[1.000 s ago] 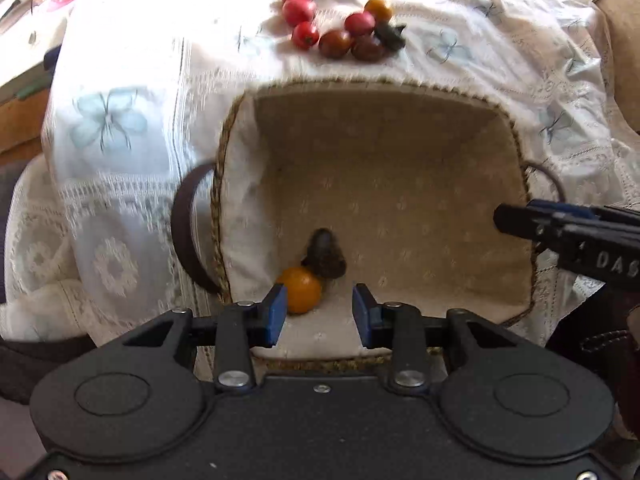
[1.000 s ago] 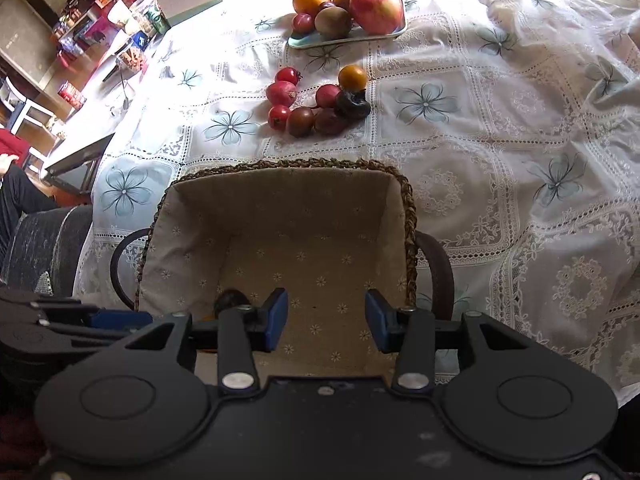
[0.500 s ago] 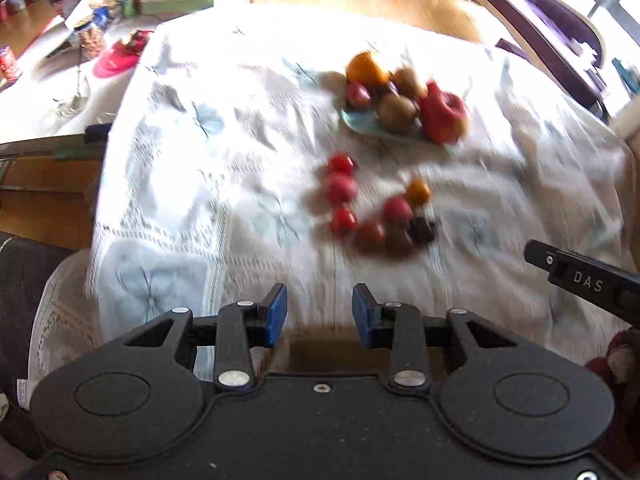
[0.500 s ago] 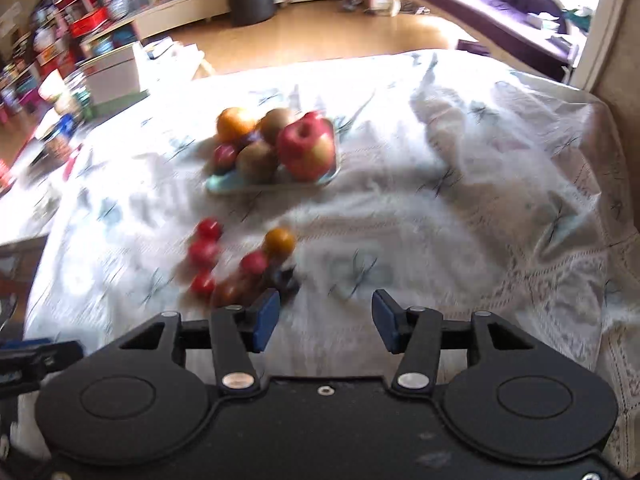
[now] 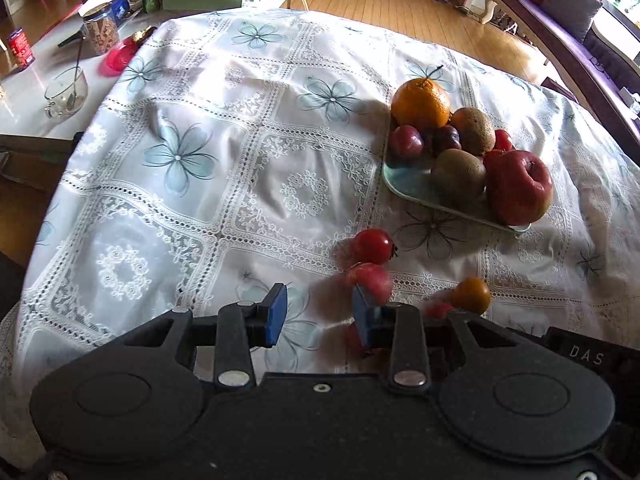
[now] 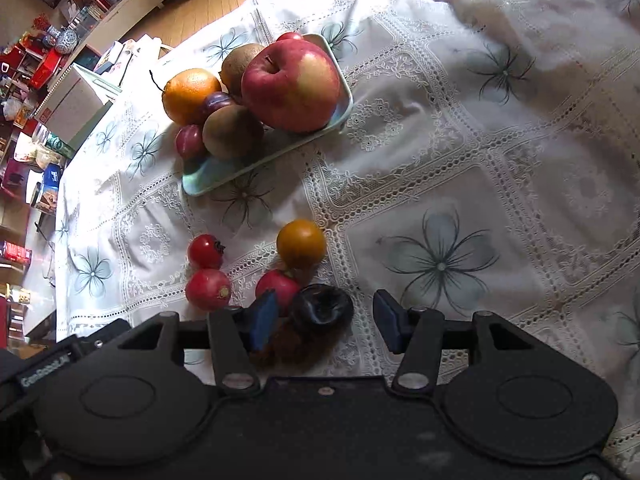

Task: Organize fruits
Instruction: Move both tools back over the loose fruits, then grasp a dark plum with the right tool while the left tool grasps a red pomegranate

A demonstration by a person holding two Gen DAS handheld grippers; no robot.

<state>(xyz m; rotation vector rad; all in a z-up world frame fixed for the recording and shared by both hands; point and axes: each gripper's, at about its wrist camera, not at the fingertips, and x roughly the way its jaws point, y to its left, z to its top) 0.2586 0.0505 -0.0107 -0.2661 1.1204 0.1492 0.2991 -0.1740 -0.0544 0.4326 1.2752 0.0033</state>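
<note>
Red and orange little fruits sit loose on the white lace tablecloth (image 6: 460, 152), and both claws are hovering right over them. The right gripper (image 6: 326, 322) is spread wide, holding nothing, with a dark plum-like fruit (image 6: 322, 309) sitting between its blue pads (image 6: 264, 320) but not pinched. Just past it lie a red fruit (image 6: 278, 286), an orange one (image 6: 301, 243) and two more red ones (image 6: 208, 289) off to the side.

Over on the other side, the left gripper (image 5: 318, 318) is also parted and empty, above bare cloth, with a pinkish fruit (image 5: 370, 280) just by its right pad and a red tomato-like one (image 5: 372, 245) beyond.

These look light, round and smooth-skinned, so they will likely roll if nudged and bruise or split under a hard squeeze. Best guess: take each across its widest middle, gently.

Further back, a pale green tray (image 6: 224, 174) carries a big apple (image 6: 292, 84), an orange (image 6: 190, 94), kiwis and plums, piled close.

That cloth is rumpled and soft, so fruit may wobble in its folds. Around it: wooden floor, cluttered shelves, a glass cup (image 5: 66, 92) on a side table, a purple sofa (image 5: 568, 20). No basket shows in either view.
</note>
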